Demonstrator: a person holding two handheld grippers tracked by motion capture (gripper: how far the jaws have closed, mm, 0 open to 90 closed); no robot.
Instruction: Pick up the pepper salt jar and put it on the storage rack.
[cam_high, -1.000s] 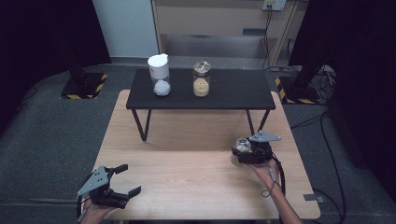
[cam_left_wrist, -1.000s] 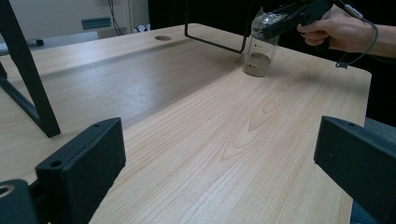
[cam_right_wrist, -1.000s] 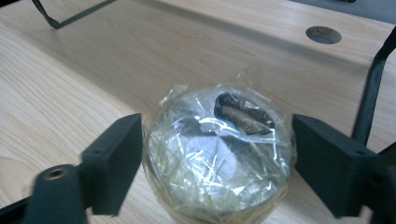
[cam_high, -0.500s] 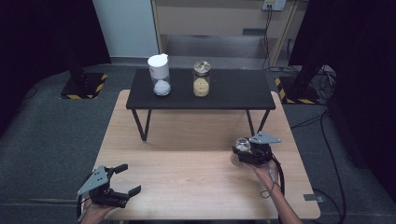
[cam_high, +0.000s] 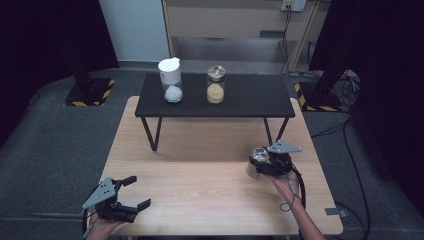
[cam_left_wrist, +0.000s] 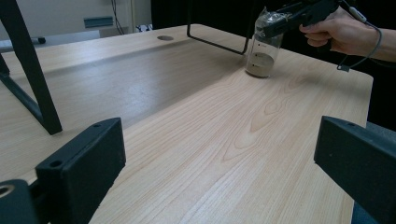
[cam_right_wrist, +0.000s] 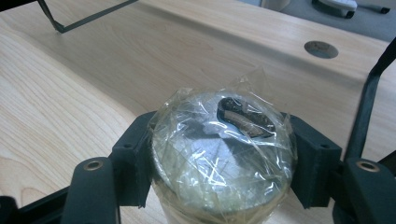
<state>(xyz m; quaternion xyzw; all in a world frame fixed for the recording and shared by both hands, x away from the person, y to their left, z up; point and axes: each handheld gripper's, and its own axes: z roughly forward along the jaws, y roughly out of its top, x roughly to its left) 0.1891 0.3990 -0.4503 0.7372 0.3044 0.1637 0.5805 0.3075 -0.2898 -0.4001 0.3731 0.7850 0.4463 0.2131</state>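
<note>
A clear glass jar (cam_high: 258, 156) with a little pale powder at its bottom stands on the wooden table (cam_high: 200, 150) at the right. Crinkled plastic film covers its mouth (cam_right_wrist: 224, 154). My right gripper (cam_high: 261, 163) comes at it from the near side and is shut on the jar's top; both pads press on its rim in the right gripper view. The left gripper view has the same jar (cam_left_wrist: 261, 58) far off, with the right gripper (cam_left_wrist: 286, 19) on it. My left gripper (cam_high: 137, 192) rests near the table's front left corner, open, nothing between its jaws.
A low black stand (cam_high: 250, 95) spans the far half of the table. On it are a white-lidded jar (cam_high: 171, 82) and a jar of yellowish contents (cam_high: 216, 86). Its thin black legs (cam_high: 152, 134) reach the tabletop. A round cable hole (cam_right_wrist: 321, 49) lies beyond the held jar.
</note>
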